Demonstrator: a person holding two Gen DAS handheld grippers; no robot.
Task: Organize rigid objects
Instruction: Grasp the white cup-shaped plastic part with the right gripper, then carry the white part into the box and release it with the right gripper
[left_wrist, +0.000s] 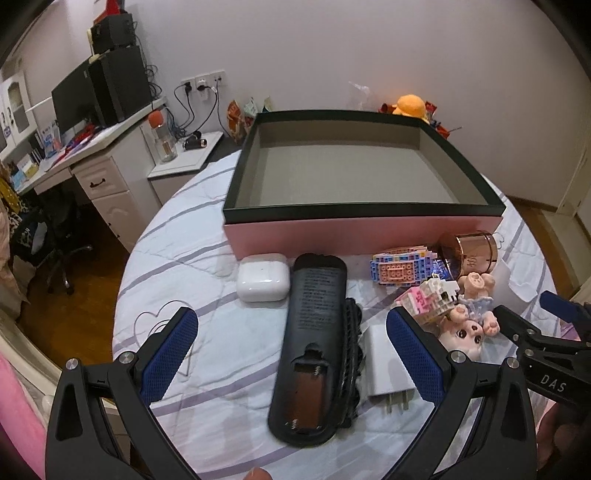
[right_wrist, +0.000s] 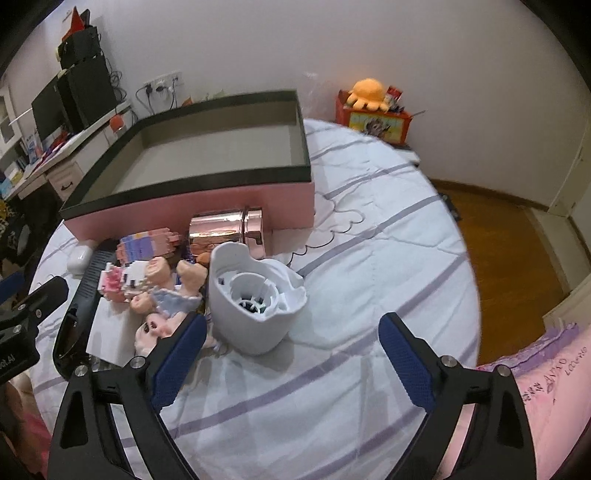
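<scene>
So far nothing packed: pink box (left_wrist: 364, 230) empty on bed; remote (left_wrist: 314, 347), earbud case (left_wrist: 263, 282), charger (left_wrist: 386, 369), block toys (left_wrist: 400, 271), doll (left_wrist: 471, 317), white gadget (right_wrist: 255, 299) all outside; left gripper (left_wrist: 291, 354) and right gripper (right_wrist: 293, 363) both spread wide, holding nothing

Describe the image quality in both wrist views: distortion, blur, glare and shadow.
Left wrist view: strong fisheye bending of the pink box with the dark green rim, dark vignette in the corners; the long black remote control is sharp, casting soft shadow.
Right wrist view: same barrel distortion; slight blur on the box and on the red carton; bright glare streaks on the shiny rose-gold jar.
</scene>
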